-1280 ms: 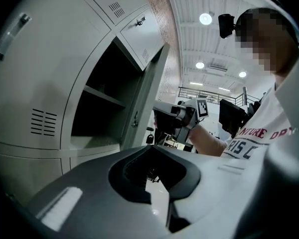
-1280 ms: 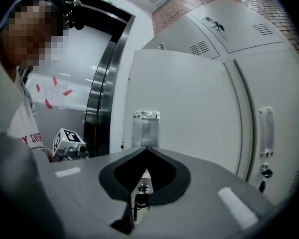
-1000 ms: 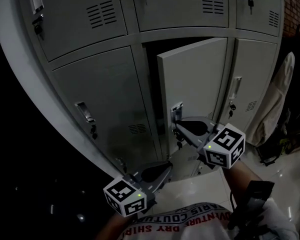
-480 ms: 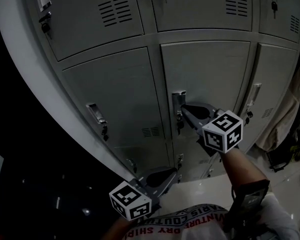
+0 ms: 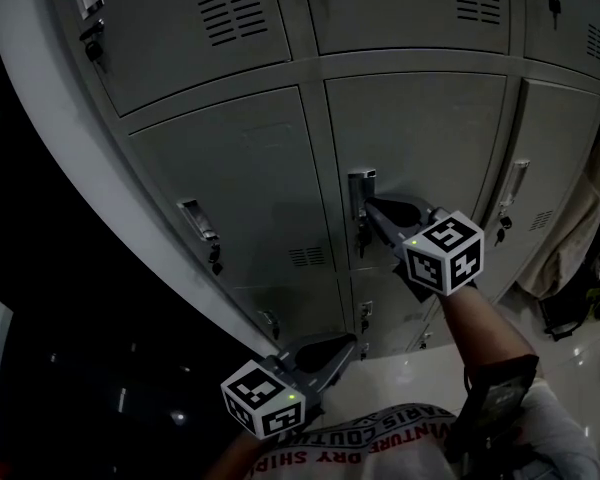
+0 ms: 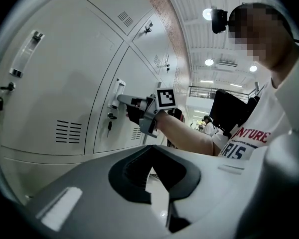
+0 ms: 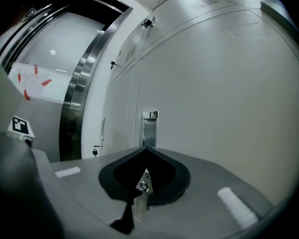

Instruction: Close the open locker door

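Observation:
The grey locker door (image 5: 420, 138) in the middle column lies flush with its neighbours. Its metal handle (image 5: 360, 190) sits on the door's left edge, with a lock just below. My right gripper (image 5: 370, 204) is shut, its tips touching the handle, nothing held between the jaws. In the right gripper view the handle (image 7: 149, 128) rises just beyond the closed tips (image 7: 146, 147). My left gripper (image 5: 350, 346) hangs low near the lockers' base, shut and empty. The left gripper view shows the right gripper (image 6: 123, 99) against the handle (image 6: 118, 89).
Closed lockers surround the door, each with a handle and key: one at left (image 5: 198, 223), one at right (image 5: 515, 183). Glossy floor (image 5: 400, 388) lies below. A pale cloth (image 5: 580, 238) hangs at the far right. A steel frame (image 7: 77, 98) stands left of the lockers.
The door, ajar one second ago, has swung flush with the row. My right gripper followed the handle in towards the lockers. The left gripper barely moved.

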`<state>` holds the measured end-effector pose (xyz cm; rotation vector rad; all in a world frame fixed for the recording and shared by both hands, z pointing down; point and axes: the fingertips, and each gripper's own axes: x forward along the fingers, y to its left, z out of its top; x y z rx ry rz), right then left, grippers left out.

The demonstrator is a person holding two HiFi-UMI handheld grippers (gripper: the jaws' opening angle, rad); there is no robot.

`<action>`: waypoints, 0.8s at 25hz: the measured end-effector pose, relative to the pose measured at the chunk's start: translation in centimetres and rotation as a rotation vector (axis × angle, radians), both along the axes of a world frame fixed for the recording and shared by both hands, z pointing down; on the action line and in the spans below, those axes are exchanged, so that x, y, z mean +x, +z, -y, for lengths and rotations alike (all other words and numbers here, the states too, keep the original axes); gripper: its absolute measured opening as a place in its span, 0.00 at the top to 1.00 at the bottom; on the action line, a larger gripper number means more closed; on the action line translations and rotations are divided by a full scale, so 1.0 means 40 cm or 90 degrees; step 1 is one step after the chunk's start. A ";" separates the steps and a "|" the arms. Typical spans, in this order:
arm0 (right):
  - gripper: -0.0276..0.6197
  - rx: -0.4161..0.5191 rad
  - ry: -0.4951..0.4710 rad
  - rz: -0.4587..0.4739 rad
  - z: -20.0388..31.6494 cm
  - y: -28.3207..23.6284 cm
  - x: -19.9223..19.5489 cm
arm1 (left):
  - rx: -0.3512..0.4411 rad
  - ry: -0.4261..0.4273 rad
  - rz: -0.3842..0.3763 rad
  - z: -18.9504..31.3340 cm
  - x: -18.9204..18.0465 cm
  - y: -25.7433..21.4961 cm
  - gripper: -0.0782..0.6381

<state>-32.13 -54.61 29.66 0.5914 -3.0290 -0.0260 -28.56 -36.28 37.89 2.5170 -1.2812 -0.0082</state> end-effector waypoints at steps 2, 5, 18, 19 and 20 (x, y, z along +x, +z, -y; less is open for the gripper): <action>0.97 0.002 0.002 -0.001 -0.001 -0.002 0.003 | 0.002 -0.002 0.003 -0.004 0.002 -0.002 0.88; 0.97 0.031 0.001 -0.019 -0.030 -0.013 0.021 | 0.005 0.000 0.010 -0.021 0.015 -0.008 0.88; 0.97 -0.007 -0.118 -0.040 -0.534 0.016 0.330 | 0.058 0.046 0.017 -0.258 0.219 -0.093 0.88; 0.97 -0.013 -0.125 -0.039 -0.592 0.028 0.368 | 0.059 0.048 0.012 -0.291 0.248 -0.094 0.88; 0.97 -0.017 -0.129 -0.042 -0.648 0.043 0.407 | 0.059 0.051 0.006 -0.326 0.279 -0.092 0.88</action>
